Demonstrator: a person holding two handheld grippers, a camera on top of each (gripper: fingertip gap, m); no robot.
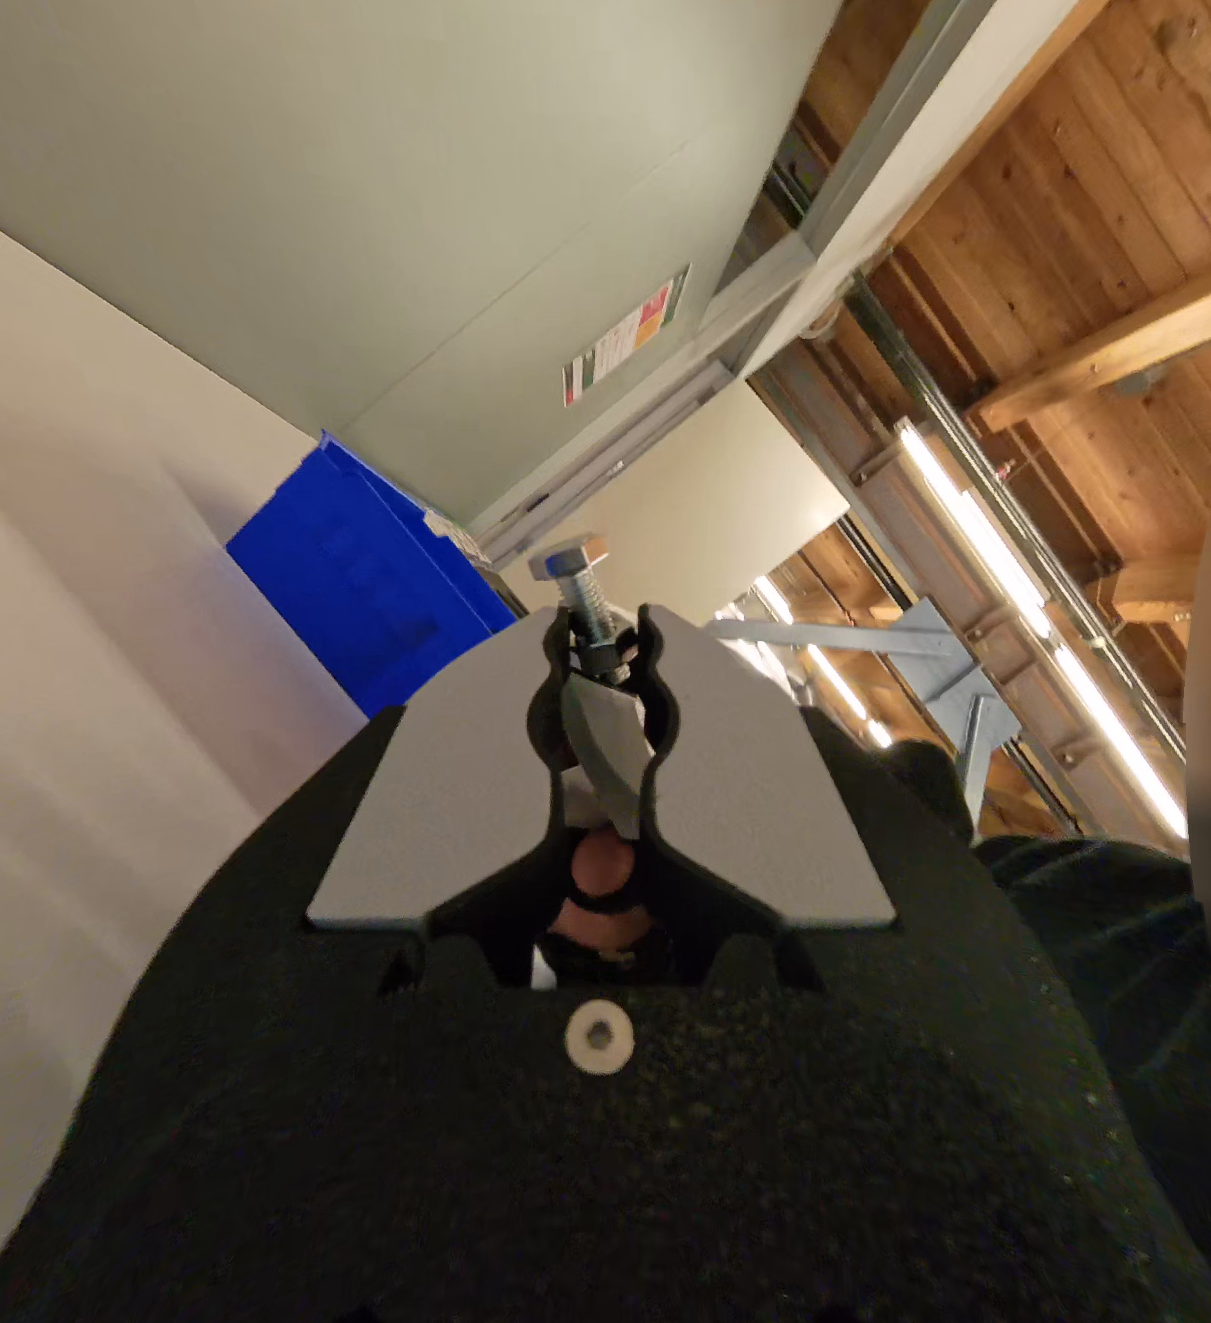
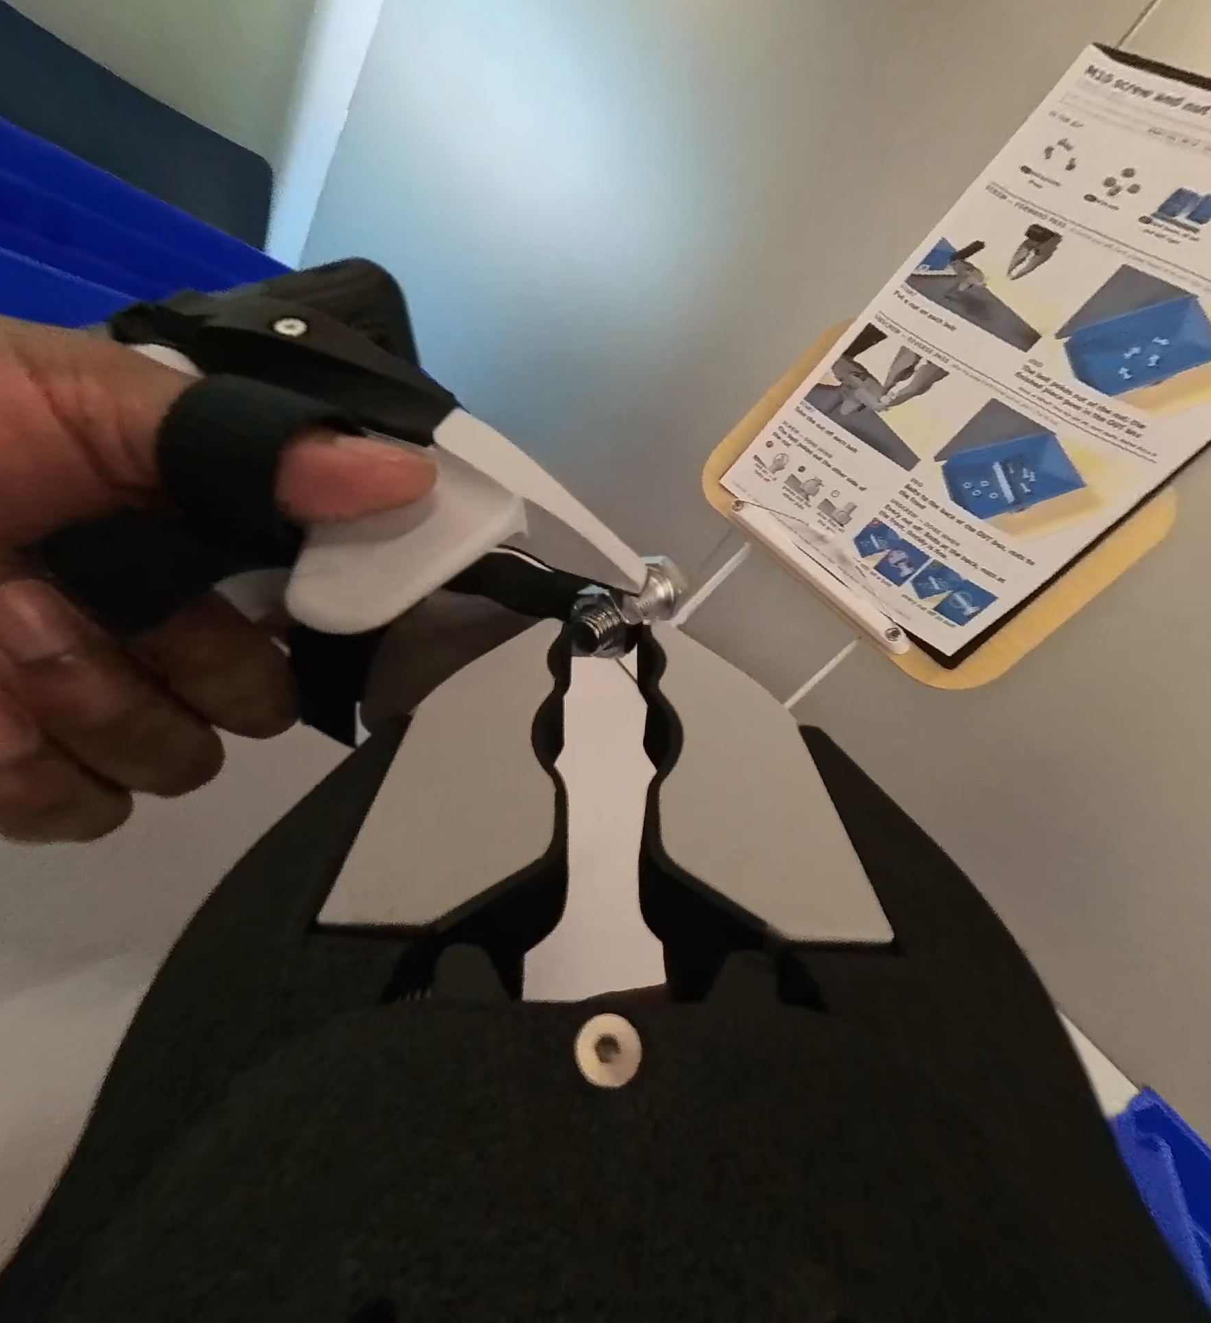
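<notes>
The left tongs point(image 1: 599, 630) are clamped on the threaded shank of a silver hex bolt point(image 1: 577, 583), whose head pokes out past the fingertips. The right tongs point(image 2: 602, 641) are closed on a silver nut point(image 2: 596, 637) sitting on the threaded end of that same bolt; in the right wrist view the left tongs come in from the left edge, held by a hand point(image 2: 72, 544) with a black strap over one finger, their white fingertips point(image 2: 588, 530) pressed on the shank just behind the bolt head. Both tools and the bolt are held up in the air, clear of any surface.

Below them lies a smooth grey table point(image 2: 874, 895). Near its far right corner rests a pale wooden board point(image 2: 745, 458) carrying a printed instruction sheet point(image 2: 1017, 343) with pictures. Blue bins point(image 2: 29, 236) sit at the left edge and another blue bin point(image 2: 1189, 1217) at the near right. The left wrist view tilts upward: white walls point(image 1: 87, 501), a blue bin point(image 1: 359, 573), a wall sticker point(image 1: 624, 336), a wood-plank ceiling point(image 1: 1089, 179) with beams, and long strip lights point(image 1: 1017, 608).
</notes>
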